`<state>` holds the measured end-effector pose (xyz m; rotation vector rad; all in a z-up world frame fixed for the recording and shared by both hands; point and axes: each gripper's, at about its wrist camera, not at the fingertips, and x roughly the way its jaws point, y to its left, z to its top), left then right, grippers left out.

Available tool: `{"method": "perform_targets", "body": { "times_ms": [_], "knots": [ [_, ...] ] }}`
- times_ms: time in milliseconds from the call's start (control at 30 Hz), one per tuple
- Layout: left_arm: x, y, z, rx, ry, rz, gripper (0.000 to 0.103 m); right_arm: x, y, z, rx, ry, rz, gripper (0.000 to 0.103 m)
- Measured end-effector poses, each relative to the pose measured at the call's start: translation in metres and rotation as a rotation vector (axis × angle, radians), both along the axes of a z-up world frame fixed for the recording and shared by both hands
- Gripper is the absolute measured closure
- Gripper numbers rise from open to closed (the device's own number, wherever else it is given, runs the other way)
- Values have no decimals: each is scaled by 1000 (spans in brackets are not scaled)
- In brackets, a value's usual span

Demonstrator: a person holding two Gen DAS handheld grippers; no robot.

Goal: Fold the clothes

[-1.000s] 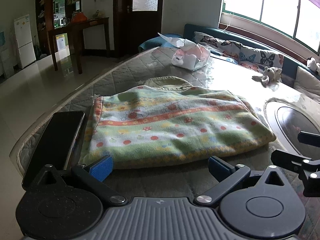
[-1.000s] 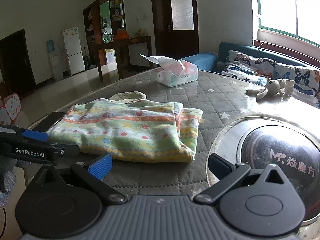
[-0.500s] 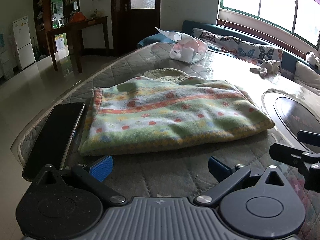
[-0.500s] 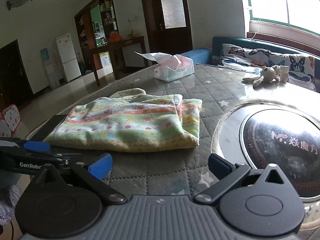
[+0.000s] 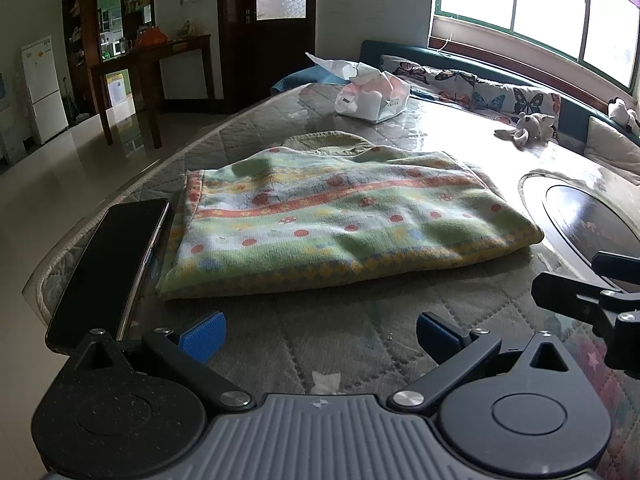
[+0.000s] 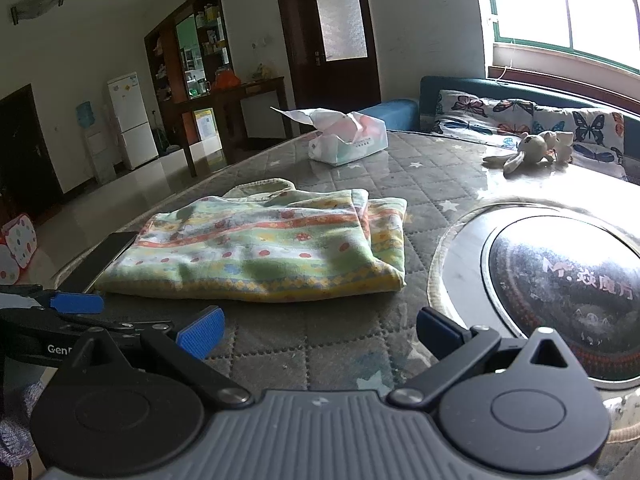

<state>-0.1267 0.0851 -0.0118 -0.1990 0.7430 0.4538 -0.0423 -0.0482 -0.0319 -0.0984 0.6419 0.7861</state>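
Note:
A folded garment with green, orange and white stripes and red dots [image 5: 340, 220] lies flat on the quilted table; it also shows in the right wrist view [image 6: 264, 248]. A beige cloth edge [image 5: 328, 142] sticks out behind it. My left gripper [image 5: 320, 334] is open and empty, a little short of the garment's near edge. My right gripper [image 6: 318, 334] is open and empty, in front of the garment's near right corner. Each gripper shows at the edge of the other's view.
A black phone [image 5: 112, 256] lies left of the garment near the table edge. A tissue pack [image 5: 372, 94] and a small plush toy [image 5: 528, 126] sit farther back. A round glass inset [image 6: 560, 292] is on the right. A sofa with butterfly cushions [image 6: 520, 116] stands behind.
Both grippers have pulled back from the garment toward the near table edge, staying open. The garment has not moved.

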Motion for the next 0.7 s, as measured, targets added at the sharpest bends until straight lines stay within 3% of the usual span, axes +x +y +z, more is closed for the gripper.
{"method": "perform_targets", "body": {
  "times_ms": [700],
  "knots": [
    [-8, -5, -4, 6, 17, -3, 0, -10, 1, 3, 20, 0, 7, 0]
  ]
}}
